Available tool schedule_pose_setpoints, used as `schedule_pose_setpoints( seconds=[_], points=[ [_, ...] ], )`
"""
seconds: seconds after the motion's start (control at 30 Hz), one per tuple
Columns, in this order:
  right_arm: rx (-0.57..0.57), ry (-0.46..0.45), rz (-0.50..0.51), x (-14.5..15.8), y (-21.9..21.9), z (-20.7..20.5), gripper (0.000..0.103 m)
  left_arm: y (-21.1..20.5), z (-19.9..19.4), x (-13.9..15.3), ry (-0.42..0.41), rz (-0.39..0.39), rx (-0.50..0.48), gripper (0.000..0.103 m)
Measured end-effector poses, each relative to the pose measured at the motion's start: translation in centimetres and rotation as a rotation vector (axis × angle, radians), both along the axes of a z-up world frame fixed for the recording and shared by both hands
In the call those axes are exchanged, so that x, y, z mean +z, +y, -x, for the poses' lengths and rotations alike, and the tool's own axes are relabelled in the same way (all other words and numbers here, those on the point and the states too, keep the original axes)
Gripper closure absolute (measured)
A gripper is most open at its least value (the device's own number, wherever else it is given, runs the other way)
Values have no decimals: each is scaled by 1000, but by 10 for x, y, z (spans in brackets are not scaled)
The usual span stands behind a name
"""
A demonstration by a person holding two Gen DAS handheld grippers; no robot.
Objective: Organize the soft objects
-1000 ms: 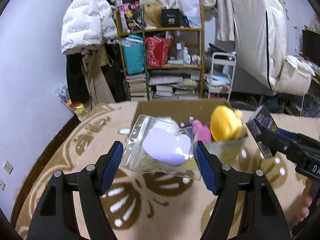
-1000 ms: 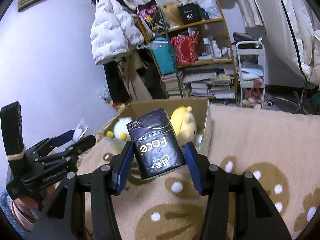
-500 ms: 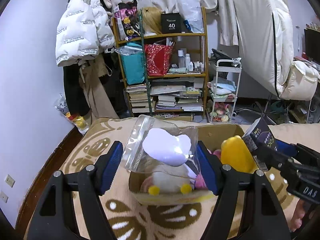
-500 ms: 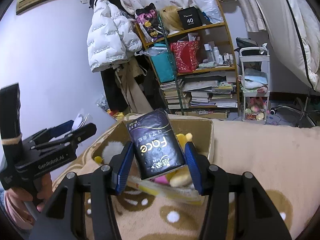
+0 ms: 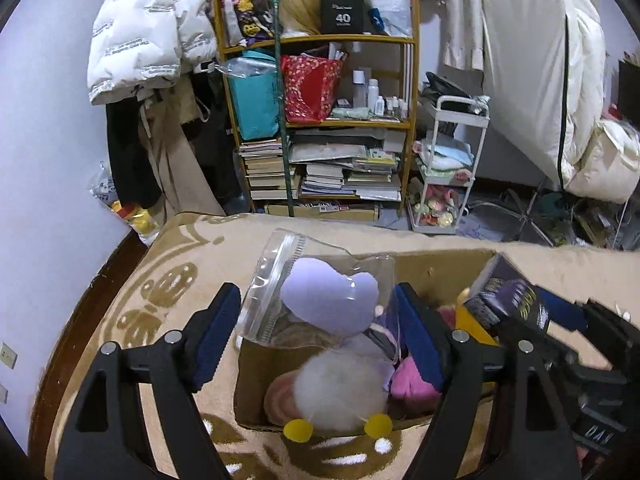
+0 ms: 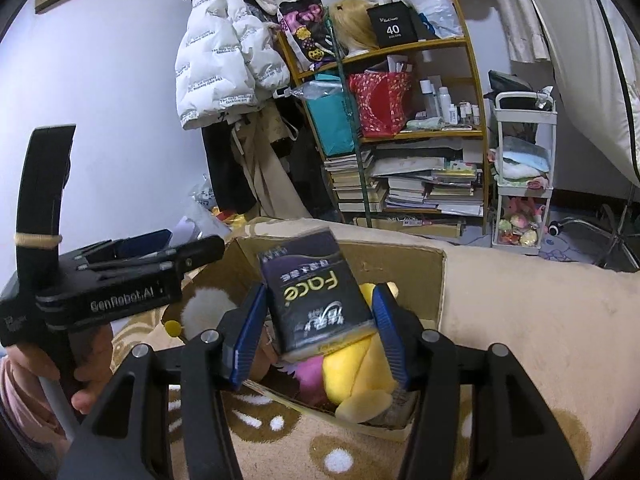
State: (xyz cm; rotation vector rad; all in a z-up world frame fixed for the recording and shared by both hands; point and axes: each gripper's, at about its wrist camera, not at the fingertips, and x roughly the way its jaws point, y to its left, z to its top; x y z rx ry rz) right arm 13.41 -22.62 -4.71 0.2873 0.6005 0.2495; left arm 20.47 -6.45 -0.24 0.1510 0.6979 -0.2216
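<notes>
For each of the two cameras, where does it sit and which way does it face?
Left wrist: on the left gripper, looking forward and down into the cardboard box; its fingers flank a clear zip bag.
Right wrist: on the right gripper, facing likewise; a black tissue pack sits between its fingers, a hand at left.
Shared: box, bookshelf, white puffer jacket.

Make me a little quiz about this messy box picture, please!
1. True or false: the cardboard box is empty.
2. Which word is printed on the black tissue pack? A Face, B Milk, C Soap.
3. What colour is the puff inside the clear zip bag?

Key: 1 false, it holds soft toys such as the yellow plush toy. 2 A. 3 lilac.
</notes>
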Motion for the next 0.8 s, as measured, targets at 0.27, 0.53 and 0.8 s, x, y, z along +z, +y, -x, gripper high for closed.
schedule_pose_setpoints(
  seconds=[0.27,0.53,0.8],
  points=[
    [-4,-11,-35,5,-7,6,45,1,6,-8,8,5,-2,12],
    [-34,-39,-46,15,-13,18,27,14,25,5,-17,4,42,4],
    [-65,-80,-23,36,-19,43,7,28,65,27,-72,-7,76,2]
  ],
)
